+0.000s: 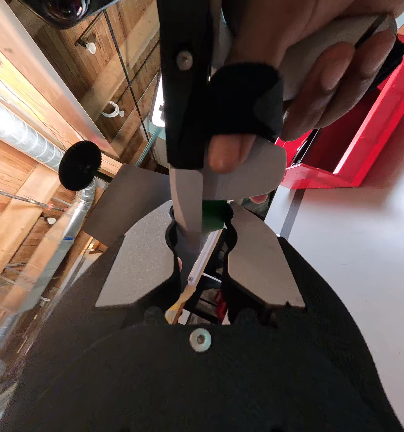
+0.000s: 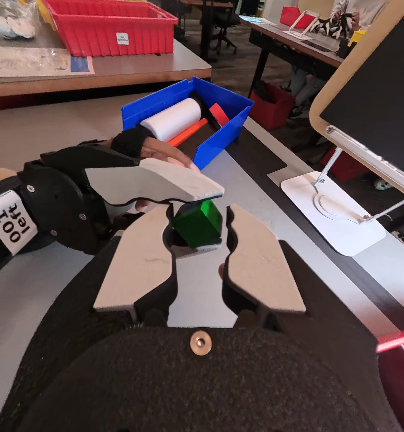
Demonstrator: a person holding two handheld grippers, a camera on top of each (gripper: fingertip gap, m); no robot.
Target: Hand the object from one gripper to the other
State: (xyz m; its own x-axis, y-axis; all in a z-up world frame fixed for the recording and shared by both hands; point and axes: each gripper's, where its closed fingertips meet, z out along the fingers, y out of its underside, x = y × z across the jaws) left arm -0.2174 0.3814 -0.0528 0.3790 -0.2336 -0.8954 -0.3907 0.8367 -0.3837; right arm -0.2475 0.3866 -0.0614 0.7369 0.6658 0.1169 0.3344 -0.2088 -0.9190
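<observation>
While the left gripper (image 2: pixel 202 221) reaches in from the left of the right wrist view, its grey fingers (image 2: pixel 163 184) are clamped above and below on a small green cube-shaped block (image 2: pixel 198 223), which hangs at frame centre above the grey counter (image 2: pixel 254 184). Right gripper (image 2: pixel 199 210) stands parted, its two grey fingertips either side of the block's near end with a visible gap on the right side; contact on the left I cannot tell. Beyond, upper centre, a blue plastic bin (image 2: pixel 224 138) sits on the counter holding a white roll (image 2: pixel 173 120), and a red plastic tote (image 2: pixel 112 28) sits upper left on a farther table.
</observation>
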